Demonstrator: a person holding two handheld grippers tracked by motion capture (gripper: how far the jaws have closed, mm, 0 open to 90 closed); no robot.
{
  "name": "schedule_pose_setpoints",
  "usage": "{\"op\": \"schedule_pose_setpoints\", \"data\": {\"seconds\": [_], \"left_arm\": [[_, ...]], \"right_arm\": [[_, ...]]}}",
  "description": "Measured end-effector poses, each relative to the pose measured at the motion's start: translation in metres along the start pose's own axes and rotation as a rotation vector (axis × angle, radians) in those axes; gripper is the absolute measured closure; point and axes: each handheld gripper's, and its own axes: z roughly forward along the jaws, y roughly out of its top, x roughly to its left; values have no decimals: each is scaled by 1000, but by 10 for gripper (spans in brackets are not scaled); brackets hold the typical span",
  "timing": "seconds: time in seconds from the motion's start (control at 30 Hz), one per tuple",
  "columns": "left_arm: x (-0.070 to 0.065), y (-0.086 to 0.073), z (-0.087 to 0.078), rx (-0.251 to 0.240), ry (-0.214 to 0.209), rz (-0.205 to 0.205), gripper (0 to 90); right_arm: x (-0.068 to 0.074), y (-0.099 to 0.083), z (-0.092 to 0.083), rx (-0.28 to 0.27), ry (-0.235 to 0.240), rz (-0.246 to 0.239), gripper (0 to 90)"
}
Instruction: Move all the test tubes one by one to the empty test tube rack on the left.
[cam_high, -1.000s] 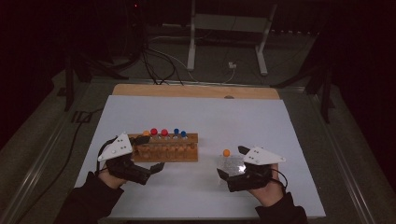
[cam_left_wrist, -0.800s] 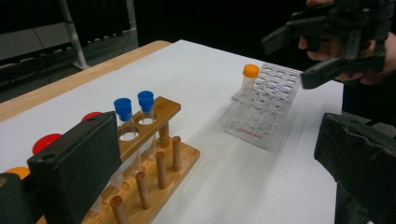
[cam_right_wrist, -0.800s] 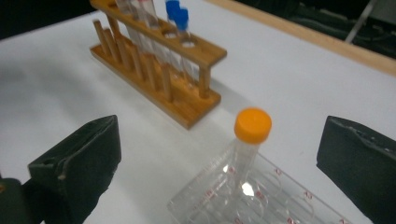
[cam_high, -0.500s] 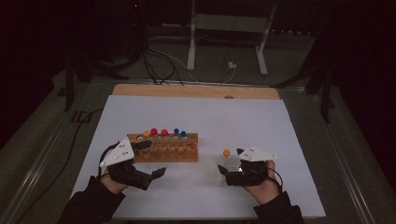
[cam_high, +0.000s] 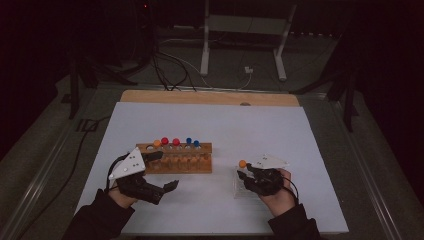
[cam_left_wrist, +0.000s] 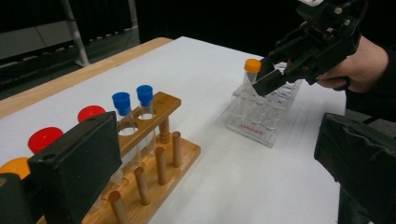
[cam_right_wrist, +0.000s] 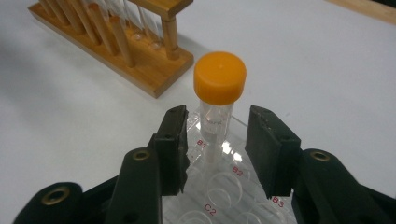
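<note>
White tabletop (cam_high: 220, 125) — right gripper (cam_right_wrist: 217, 140), jaws just closing, brackets the orange-capped tube (cam_right_wrist: 218, 93) untouched; left gripper (cam_high: 167, 172) gapes empty.

A white sheet covers the bench (cam_high: 300, 130), whose wooden edge (cam_high: 200, 97) shows at the far side, with a dim grey floor (cam_high: 320, 75), cables (cam_high: 170, 70) and a white metal stand (cam_high: 240, 40) beyond.

Two racks side by side on the table (cam_high: 220, 125)

The wooden rack (cam_high: 177, 159) stands left of the clear rack (cam_high: 243, 184), well apart; five capped tubes (cam_high: 176, 144) sit in the wooden rack's back row; one capped tube (cam_right_wrist: 218, 100) stands upright in a corner hole of the clear rack, nearest the wooden rack
</note>
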Motion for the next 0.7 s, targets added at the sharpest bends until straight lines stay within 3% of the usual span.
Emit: {"op": "schedule_pose_setpoints", "data": {"seconds": [0.4,0.7], "left_arm": [[-1,0,1,4,-8,2,13],[-1,0,1,6,-11,-1,13]], "right_arm": [[-1,1,6,10,4,9,732],[1,2,6,10,0,-6,749]]}}
